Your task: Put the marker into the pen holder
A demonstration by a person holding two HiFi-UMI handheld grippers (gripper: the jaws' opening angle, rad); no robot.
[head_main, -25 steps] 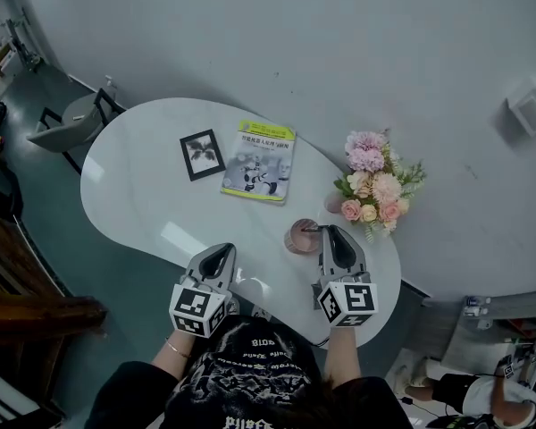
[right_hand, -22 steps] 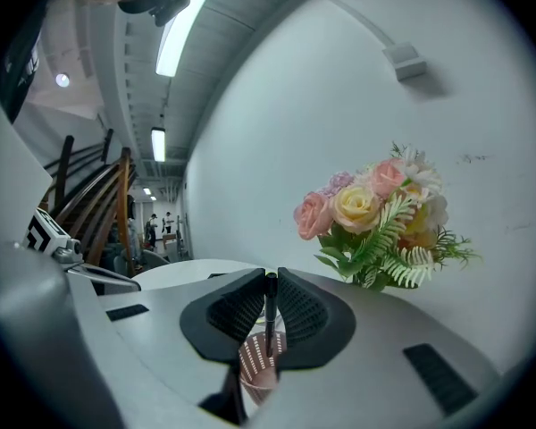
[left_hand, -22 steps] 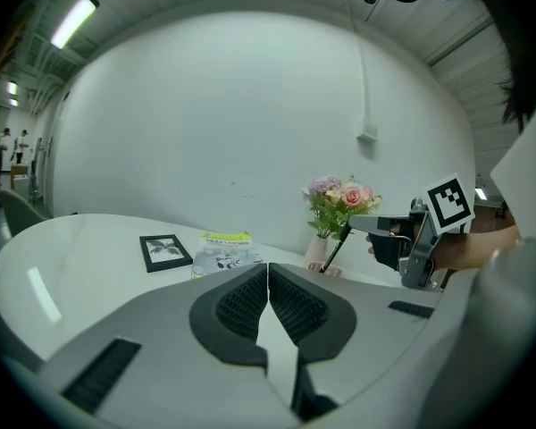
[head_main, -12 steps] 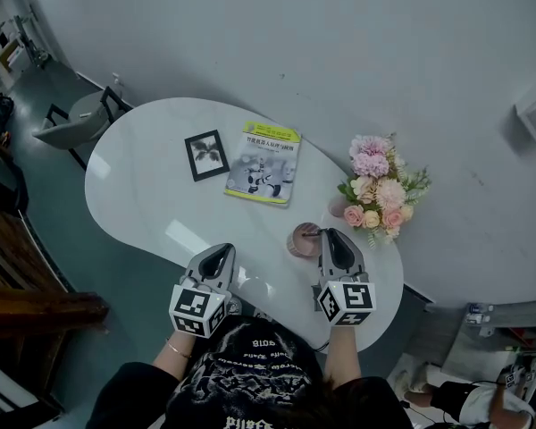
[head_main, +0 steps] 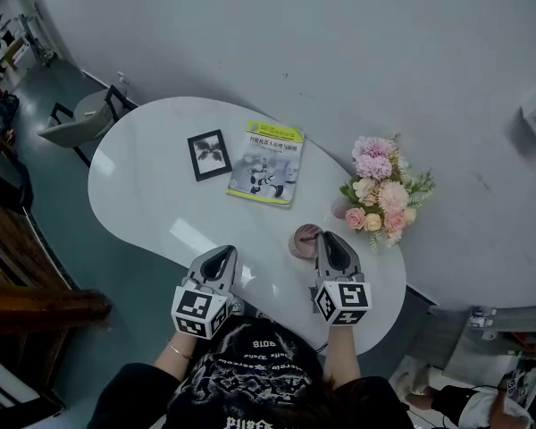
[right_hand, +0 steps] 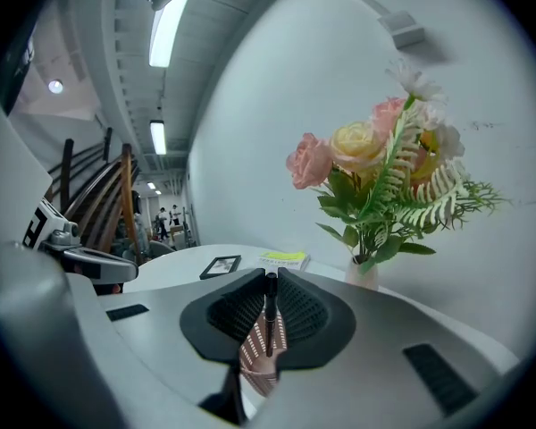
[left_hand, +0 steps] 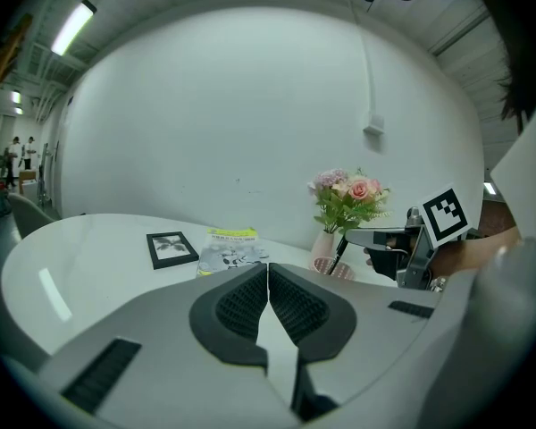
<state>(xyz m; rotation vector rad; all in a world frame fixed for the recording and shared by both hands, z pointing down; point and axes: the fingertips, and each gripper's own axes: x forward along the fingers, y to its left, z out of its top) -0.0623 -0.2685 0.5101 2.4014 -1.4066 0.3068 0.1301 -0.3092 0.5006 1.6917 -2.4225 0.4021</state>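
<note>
Reaching toward 12 o'clock over the near edge of the white tabletop (head_main: 152,204), both forearms lie side by side in the head view. The left claw (head_main: 221,256) hovers at the tabletop's 7 o'clock. The right claw (head_main: 325,239) hangs at 5 o'clock, its tip over the pink mesh holder (head_main: 302,239). A book (head_main: 266,162) and a frame (head_main: 206,155) lie near 12 o'clock, well apart from the holder. The flowers (head_main: 382,195) stand at its 2 o'clock.

Left gripper view: the jaws are pressed together with nothing between them.

Right gripper view: the jaws pinch a slim black marker (right_hand: 269,315), roughly upright. Its lower end is against the holder's mesh below; whether it is inside is unclear.
</note>
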